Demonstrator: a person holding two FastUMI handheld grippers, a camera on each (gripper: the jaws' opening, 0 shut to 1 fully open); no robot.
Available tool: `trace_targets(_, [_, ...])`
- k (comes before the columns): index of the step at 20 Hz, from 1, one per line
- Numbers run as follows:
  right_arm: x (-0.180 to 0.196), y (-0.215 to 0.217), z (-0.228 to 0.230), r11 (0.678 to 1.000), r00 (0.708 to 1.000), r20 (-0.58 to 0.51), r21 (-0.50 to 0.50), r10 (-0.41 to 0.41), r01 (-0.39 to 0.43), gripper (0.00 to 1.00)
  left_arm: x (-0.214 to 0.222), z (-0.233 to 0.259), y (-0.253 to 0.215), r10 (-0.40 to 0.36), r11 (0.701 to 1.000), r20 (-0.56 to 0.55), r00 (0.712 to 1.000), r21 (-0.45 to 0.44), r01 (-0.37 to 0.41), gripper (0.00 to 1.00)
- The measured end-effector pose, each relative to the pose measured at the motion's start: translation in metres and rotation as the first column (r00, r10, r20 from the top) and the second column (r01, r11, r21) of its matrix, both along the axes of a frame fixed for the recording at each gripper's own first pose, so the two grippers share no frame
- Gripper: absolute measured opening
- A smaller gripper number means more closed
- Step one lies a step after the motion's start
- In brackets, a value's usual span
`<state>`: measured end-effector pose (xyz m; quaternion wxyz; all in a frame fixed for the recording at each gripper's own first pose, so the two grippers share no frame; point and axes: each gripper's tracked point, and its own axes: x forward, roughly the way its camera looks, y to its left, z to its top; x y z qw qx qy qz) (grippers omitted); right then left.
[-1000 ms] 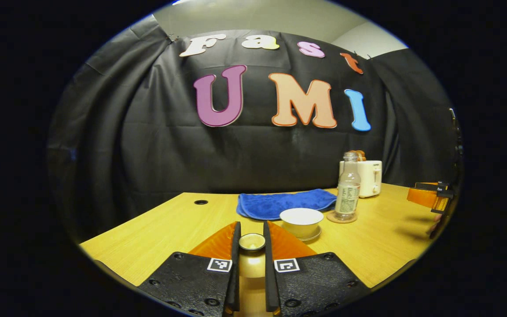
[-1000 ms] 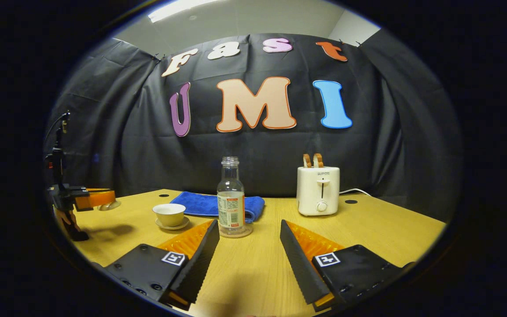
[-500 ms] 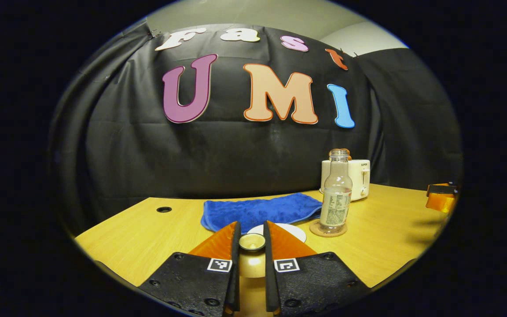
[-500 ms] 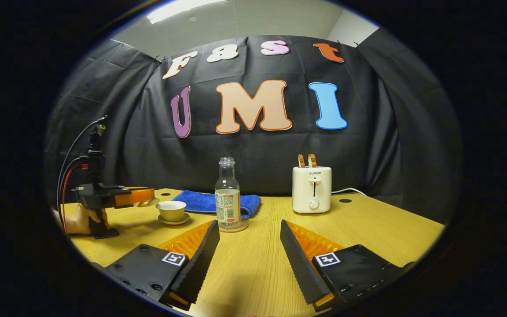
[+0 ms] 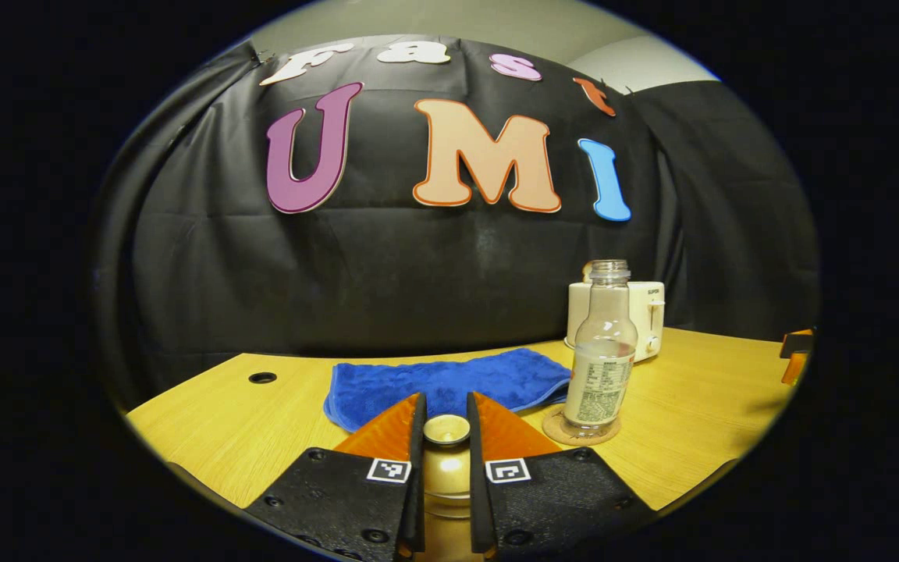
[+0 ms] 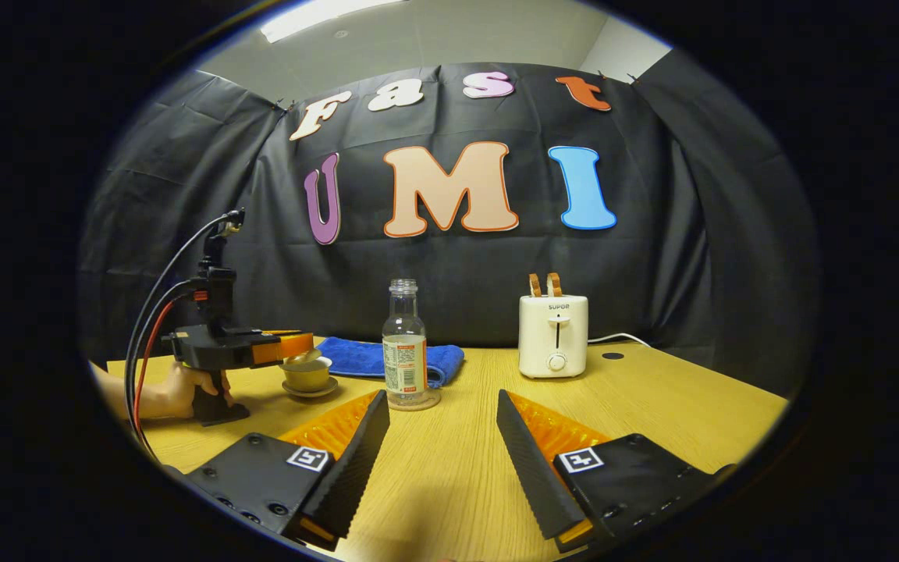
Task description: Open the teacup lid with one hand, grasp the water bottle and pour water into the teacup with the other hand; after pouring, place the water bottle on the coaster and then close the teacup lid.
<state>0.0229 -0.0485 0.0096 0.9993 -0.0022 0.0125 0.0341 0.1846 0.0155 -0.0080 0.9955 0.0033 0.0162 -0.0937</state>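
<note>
A staged recording booth is showing here, not a lived-in home: black cloth (image 6: 184,195) is hanging as a wall behind a wood-grain worktop (image 6: 676,406) with cable holes (image 5: 262,378), and a plain office ceiling with a strip light (image 6: 317,16) is peeking over the cloth. Household props are sitting on the worktop: a toaster (image 6: 552,336), a blue towel (image 5: 449,386), a bottle (image 6: 405,343), a teacup (image 6: 307,375). A cabled hand-held gripper (image 6: 293,343) is adding to the lab feel.

My booth is dim, lit by a ceiling panel (image 6: 317,16) overhead that leaves soft shadows on the table (image 6: 676,406), edges bowed, focus sharp.
</note>
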Motion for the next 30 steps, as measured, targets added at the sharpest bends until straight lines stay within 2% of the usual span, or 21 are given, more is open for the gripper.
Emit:
trace_targets(4, [-0.002,-0.001,0.0,1.0,1.0,0.0,0.0,-0.003,0.003,0.9,0.003,-0.006,-0.001,0.02,0.999,-0.036,0.999,0.043,-0.018,0.2])
trace_targets(5, [-0.003,-0.001,0.0,1.0,1.0,0.001,0.0,-0.004,0.004,0.94,0.004,-0.009,-0.003,0.021,0.998,-0.048,0.999,0.057,-0.019,0.2])
trace_targets(6, [-0.003,-0.001,0.0,1.0,1.0,0.0,0.0,-0.005,0.005,0.86,0.005,-0.01,-0.003,0.022,0.997,-0.06,0.998,0.071,-0.018,0.2])
trace_targets(13, [-0.003,0.0,0.0,1.0,1.0,0.0,0.0,-0.005,0.005,0.9,0.005,-0.02,-0.007,0.027,0.992,-0.114,0.993,0.125,-0.012,0.2])
trace_targets(14, [-0.003,0.0,0.001,1.0,1.0,0.001,0.0,-0.005,0.005,0.9,0.004,-0.02,-0.007,0.029,0.992,-0.119,0.993,0.129,-0.014,0.2])
trace_targets(15, [-0.003,0.0,0.0,1.0,1.0,0.001,0.0,-0.005,0.005,0.86,0.004,-0.021,-0.007,0.028,0.992,-0.12,0.992,0.129,-0.013,0.2])
trace_targets(17, [-0.003,0.0,0.001,1.0,1.0,0.001,0.0,-0.005,0.005,0.86,0.003,-0.02,-0.006,0.029,0.992,-0.116,0.993,0.125,-0.014,0.2])
trace_targets(18, [-0.003,0.0,0.001,1.0,1.0,0.001,0.0,-0.005,0.005,0.9,0.003,-0.019,-0.007,0.026,0.992,-0.116,0.993,0.122,-0.012,0.2])
trace_targets(23, [-0.004,0.001,0.001,1.0,1.0,0.001,0.0,-0.005,0.005,0.9,0.0,-0.015,-0.005,0.026,0.995,-0.09,0.996,0.098,-0.017,0.27])
trace_targets(24, [-0.003,0.001,0.001,1.0,1.0,0.001,0.0,-0.006,0.006,0.9,-0.002,-0.014,-0.006,0.022,0.995,-0.09,0.996,0.102,-0.012,0.35])
trace_targets(25, [-0.003,0.001,0.001,1.0,1.0,0.002,0.0,-0.006,0.006,0.86,-0.002,-0.013,-0.006,0.024,0.994,-0.08,0.997,0.107,-0.015,0.35])
trace_targets(26, [-0.003,0.001,0.001,1.0,1.0,0.001,0.0,-0.006,0.006,0.86,-0.002,-0.011,-0.004,0.033,0.994,-0.068,0.997,0.11,-0.025,0.35])
trace_targets(27, [-0.003,0.001,0.001,1.0,1.0,0.002,0.0,-0.006,0.006,0.9,-0.004,-0.01,-0.002,0.037,0.994,-0.06,0.997,0.107,-0.031,0.43])
trace_targets(28, [-0.003,0.001,0.001,1.0,1.0,0.002,0.0,-0.006,0.006,0.86,-0.005,-0.009,-0.002,0.039,0.994,-0.052,0.998,0.106,-0.033,0.5])
trace_targets(29, [-0.003,0.001,0.001,1.0,1.0,0.002,0.0,-0.006,0.006,0.9,-0.007,-0.008,-0.001,0.044,0.994,-0.045,0.998,0.097,-0.04,0.59])
trace_targets(30, [-0.003,0.001,0.001,1.0,1.0,0.002,0.0,-0.006,0.006,0.86,-0.01,-0.007,0.001,0.047,0.995,-0.038,0.998,0.087,-0.044,0.63])
